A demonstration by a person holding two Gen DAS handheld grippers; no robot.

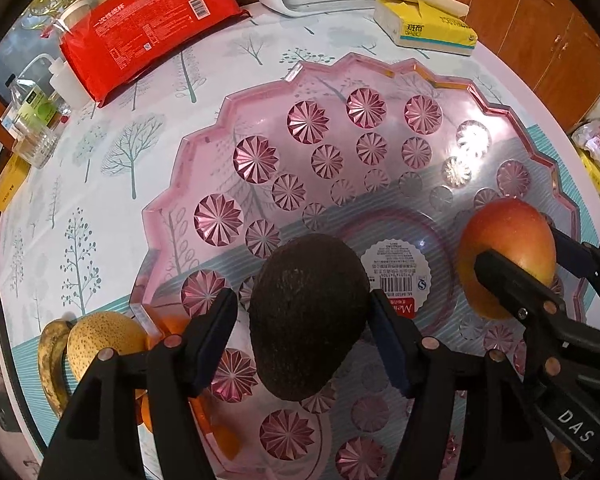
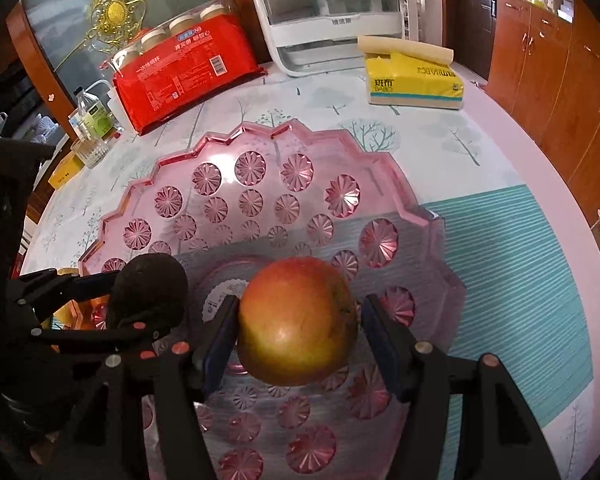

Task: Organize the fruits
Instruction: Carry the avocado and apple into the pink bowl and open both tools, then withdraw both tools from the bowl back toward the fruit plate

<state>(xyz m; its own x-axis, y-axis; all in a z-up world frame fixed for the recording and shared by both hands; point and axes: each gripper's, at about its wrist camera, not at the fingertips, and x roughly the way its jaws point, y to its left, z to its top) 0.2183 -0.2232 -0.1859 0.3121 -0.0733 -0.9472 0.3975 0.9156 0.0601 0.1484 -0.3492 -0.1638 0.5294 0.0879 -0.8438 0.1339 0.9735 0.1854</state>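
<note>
The left gripper (image 1: 304, 320) stands loose around a dark, rough, firm avocado (image 1: 310, 316) near the middle of the pink tray (image 1: 188, 184), while the right gripper (image 2: 296, 336) brackets a smooth, bruisable apple (image 2: 298, 320) toward the tray's right rim, pads apparently just off it, best held across its widest part.

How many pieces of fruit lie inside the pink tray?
2: a dark avocado between the left gripper's fingers and a red-yellow mango between the right gripper's. Others beyond the pink tray's rim may be partly hidden.
</note>
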